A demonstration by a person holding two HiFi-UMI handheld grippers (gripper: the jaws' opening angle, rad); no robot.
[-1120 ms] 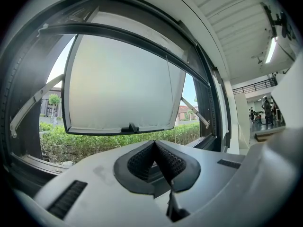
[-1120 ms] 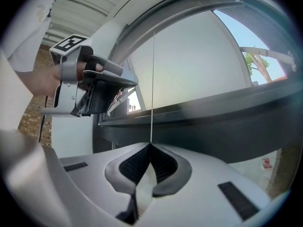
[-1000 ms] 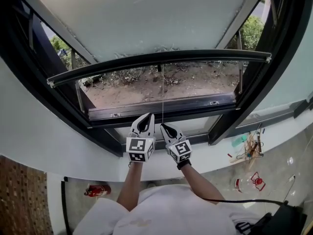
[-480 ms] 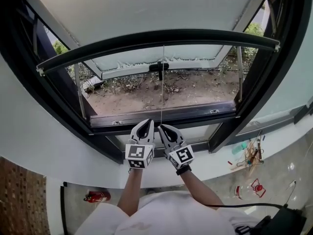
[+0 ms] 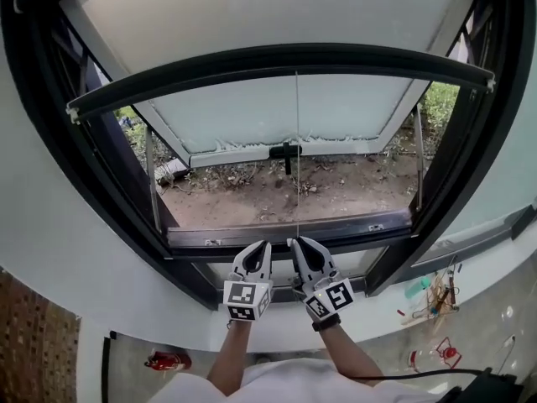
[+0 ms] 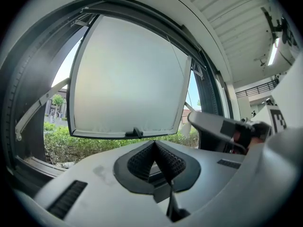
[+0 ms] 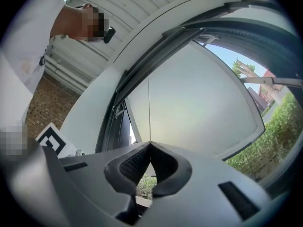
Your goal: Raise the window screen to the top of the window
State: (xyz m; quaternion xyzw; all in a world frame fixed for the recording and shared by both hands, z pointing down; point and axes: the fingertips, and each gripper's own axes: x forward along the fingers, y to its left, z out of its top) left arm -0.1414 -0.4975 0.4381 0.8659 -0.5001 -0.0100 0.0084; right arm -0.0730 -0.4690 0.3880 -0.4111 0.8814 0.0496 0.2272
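The window screen's dark bottom bar curves across the upper part of the window frame. A thin pull cord hangs from the bar's middle down to my right gripper, which is shut on it. In the right gripper view the cord runs straight up out of the closed right gripper. My left gripper sits just left of it above the sill, shut, with nothing visible between its pads in the left gripper view.
Behind the bar a frosted sash with a black handle swings outward over bare ground. The dark sill lies just ahead of both grippers. Below on the floor are a red extinguisher and clutter.
The screen's bar has risen away from the sill, uncovering the sash's lower edge and its handle. My right gripper has tilted upward with the cord. The left gripper has kept still.
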